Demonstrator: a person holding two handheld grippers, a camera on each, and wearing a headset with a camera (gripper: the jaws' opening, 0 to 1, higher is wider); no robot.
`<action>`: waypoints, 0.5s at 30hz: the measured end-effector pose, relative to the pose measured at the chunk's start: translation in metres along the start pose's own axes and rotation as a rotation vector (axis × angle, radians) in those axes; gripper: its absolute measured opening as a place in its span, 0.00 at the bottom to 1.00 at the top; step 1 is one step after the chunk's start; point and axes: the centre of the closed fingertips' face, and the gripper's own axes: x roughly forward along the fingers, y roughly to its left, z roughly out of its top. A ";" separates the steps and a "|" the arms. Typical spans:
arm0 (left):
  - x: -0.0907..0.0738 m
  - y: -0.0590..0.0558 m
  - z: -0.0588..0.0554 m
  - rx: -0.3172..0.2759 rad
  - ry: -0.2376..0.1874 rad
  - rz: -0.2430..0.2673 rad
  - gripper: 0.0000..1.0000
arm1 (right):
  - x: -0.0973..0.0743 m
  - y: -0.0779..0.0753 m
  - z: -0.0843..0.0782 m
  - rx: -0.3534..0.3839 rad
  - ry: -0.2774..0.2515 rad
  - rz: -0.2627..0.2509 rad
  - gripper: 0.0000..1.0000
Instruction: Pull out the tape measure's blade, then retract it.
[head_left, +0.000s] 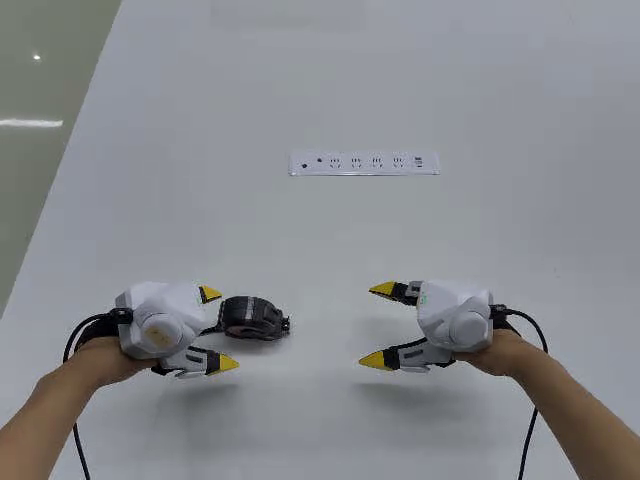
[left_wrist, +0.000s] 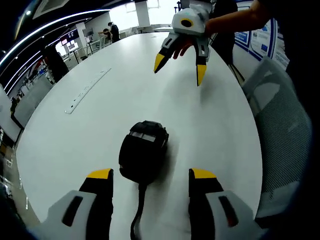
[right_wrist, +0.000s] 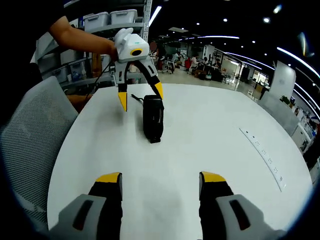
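Tape measure (head_left: 253, 317), black rounded plastic case, lies on the white tabletop (head_left: 330, 240) just ahead of the left gripper (head_left: 216, 328), lined up with the gap between its yellow-tipped jaws. No contact that I can see. Left jaws spread wide, holding nothing. Right gripper (head_left: 377, 325) is well apart, jaws also wide and empty. Blade not out, so this looks like the grab step. Next: left clamps the case squarely, right goes for the blade tip, which seems to face it.
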 end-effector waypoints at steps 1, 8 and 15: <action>0.001 0.002 0.000 0.013 0.002 -0.005 0.56 | 0.003 -0.001 0.001 -0.005 0.001 0.003 0.62; 0.006 0.007 0.001 0.071 0.012 -0.031 0.47 | 0.018 -0.006 0.003 -0.041 0.017 0.008 0.55; 0.014 0.008 -0.002 0.133 0.053 -0.064 0.43 | 0.035 -0.005 0.008 -0.048 0.017 0.036 0.50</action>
